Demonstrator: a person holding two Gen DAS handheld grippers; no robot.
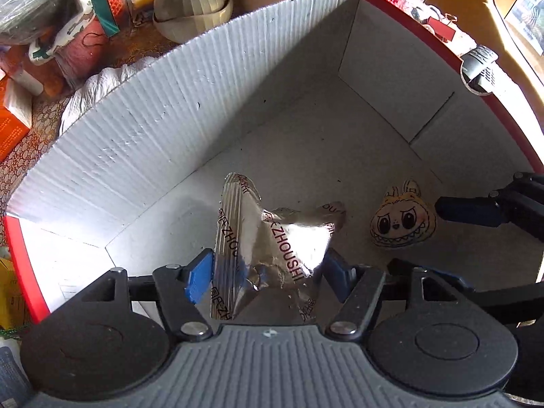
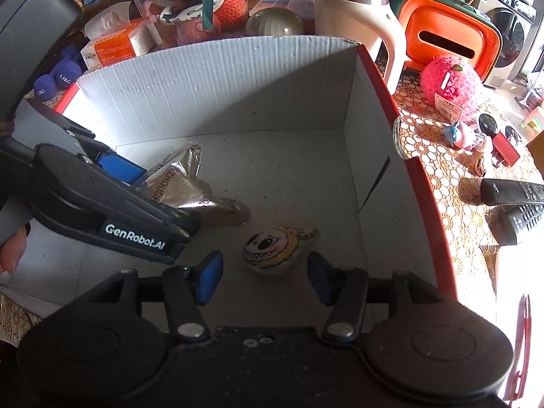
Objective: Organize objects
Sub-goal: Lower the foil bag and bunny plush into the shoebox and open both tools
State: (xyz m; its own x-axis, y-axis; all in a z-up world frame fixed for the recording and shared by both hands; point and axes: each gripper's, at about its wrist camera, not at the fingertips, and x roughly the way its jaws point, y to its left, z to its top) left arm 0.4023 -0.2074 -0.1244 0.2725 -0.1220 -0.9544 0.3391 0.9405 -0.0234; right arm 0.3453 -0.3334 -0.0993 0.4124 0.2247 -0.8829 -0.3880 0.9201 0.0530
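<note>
A silver foil snack packet [image 1: 272,238] sits between the blue pads of my left gripper [image 1: 268,275], low inside a white cardboard box [image 1: 136,142] with a red rim. The pads touch the packet's sides. The packet also shows in the right wrist view [image 2: 183,183], resting near the box floor. A small yellow monster-face plush [image 1: 401,219] lies on the box floor to the right. In the right wrist view the plush [image 2: 272,248] lies just ahead of my right gripper [image 2: 265,278], which is open and empty above it.
The box wall [image 2: 217,81] stands behind. Outside it, a cluttered table holds a cream jug [image 2: 357,10], an orange case [image 2: 445,40], a pink plush [image 2: 448,85], two remotes [image 2: 513,193], purple dumbbells [image 2: 56,80] and an orange tissue box [image 2: 112,47].
</note>
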